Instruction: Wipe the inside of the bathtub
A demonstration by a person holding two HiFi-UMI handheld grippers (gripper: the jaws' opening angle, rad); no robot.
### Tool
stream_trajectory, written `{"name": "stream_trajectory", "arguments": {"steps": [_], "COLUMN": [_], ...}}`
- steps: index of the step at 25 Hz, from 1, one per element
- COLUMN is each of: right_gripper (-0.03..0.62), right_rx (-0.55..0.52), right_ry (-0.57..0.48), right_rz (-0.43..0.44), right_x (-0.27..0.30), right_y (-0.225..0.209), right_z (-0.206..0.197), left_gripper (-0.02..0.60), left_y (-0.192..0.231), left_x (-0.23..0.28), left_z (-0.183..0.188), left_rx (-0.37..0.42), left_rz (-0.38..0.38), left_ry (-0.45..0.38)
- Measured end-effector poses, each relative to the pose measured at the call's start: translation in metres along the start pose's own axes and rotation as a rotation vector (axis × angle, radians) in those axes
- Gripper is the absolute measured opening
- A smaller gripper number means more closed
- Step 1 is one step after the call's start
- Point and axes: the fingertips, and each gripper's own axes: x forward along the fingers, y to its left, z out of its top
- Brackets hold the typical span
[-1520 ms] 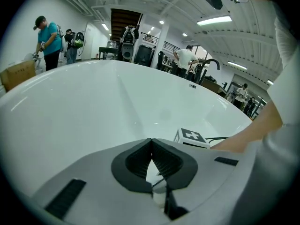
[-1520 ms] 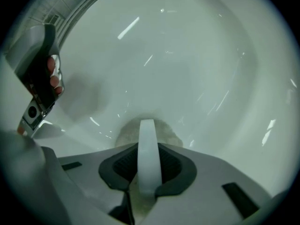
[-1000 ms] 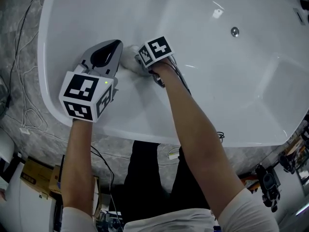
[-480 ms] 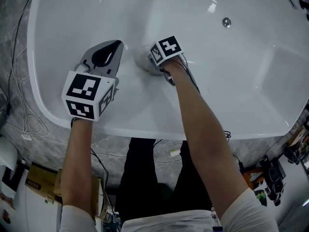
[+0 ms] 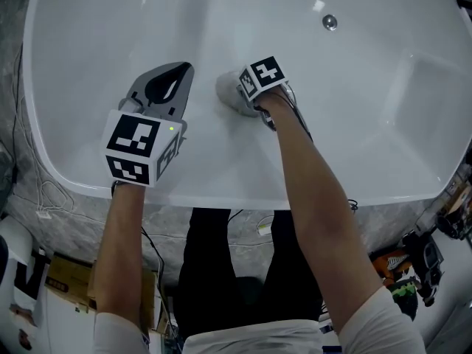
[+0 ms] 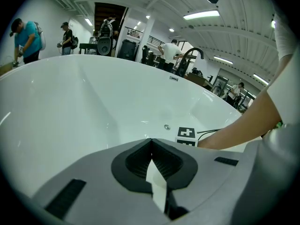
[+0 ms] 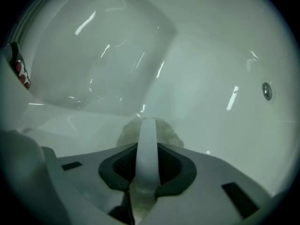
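The white bathtub [image 5: 354, 124] fills the head view, its drain [image 5: 330, 22] at the far side. My right gripper [image 5: 247, 94] reaches down inside the tub, shut on a pale fluffy cloth [image 5: 226, 87] pressed against the tub's surface. In the right gripper view the cloth [image 7: 124, 132] bulges out around the right gripper [image 7: 148, 125], with the drain [image 7: 266, 91] off to the right. My left gripper [image 5: 177, 68] hovers just left of the cloth, shut, with nothing between its jaws. The left gripper [image 6: 151, 144] looks across the tub toward the drain [image 6: 167, 126].
The tub's near rim [image 5: 169, 194] lies under my forearms. Grey stone floor with loose cables [image 5: 40, 194] lies to the left. Cardboard boxes [image 5: 63, 286] are at lower left and gear [image 5: 424, 264] at lower right. People [image 6: 28, 36] stand beyond the tub's far rim.
My right gripper has slid the cloth along the tub's surface toward the drain. The left gripper holds about the same pose, and the head view has shifted over the tub.
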Motion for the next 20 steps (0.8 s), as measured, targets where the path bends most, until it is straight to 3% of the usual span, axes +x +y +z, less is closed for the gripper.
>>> {"name": "stream_trajectory", "arguments": {"steps": [13, 20], "right_gripper": [0.092, 0.092], "right_rx": [0.067, 0.055], "right_ry": [-0.015, -0.035], "right_rz": [-0.039, -0.05], "right_x": [-0.041, -0.057], "right_y": [-0.1, -0.122], "right_z": [-0.065, -0.085], "left_gripper": [0.006, 0.006], "left_y": [-0.097, -0.14], "left_x": [0.056, 0.065], "left_z": [0.019, 0.021], "left_rx": [0.044, 0.067], "left_rz": [-0.055, -0.078], "left_ry": [0.023, 0.037]}}
